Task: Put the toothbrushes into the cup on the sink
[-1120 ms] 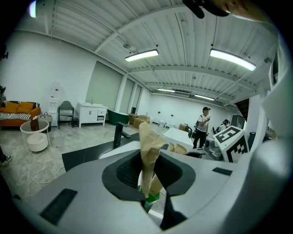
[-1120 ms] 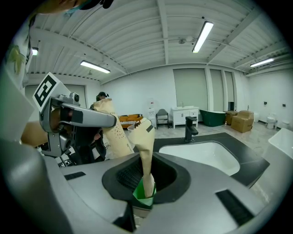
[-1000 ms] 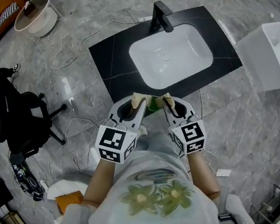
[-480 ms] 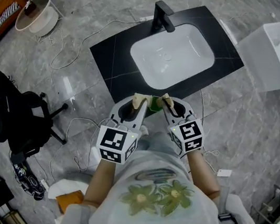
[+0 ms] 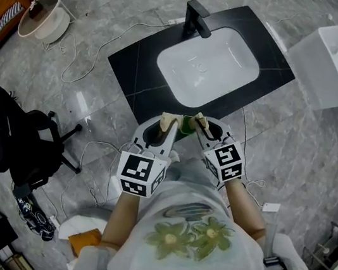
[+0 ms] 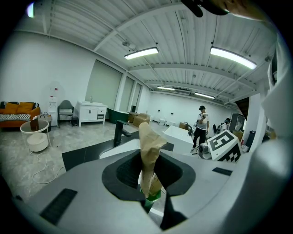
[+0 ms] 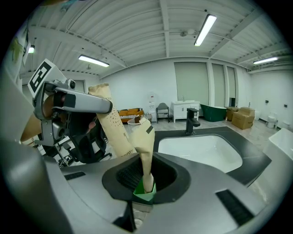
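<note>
As both hover | left gripper (image 5: 169,125) pinches wrapped toothbrush (image 6: 149,151) | right gripper (image 5: 201,125) pinches second toothbrush (image 7: 145,151)

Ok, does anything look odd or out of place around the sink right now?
Yes. No cup shows on the black sink counter, only the white basin and black tap. The left gripper clamps one tan paper-wrapped toothbrush, the right gripper another, both with wrappers on.
</note>
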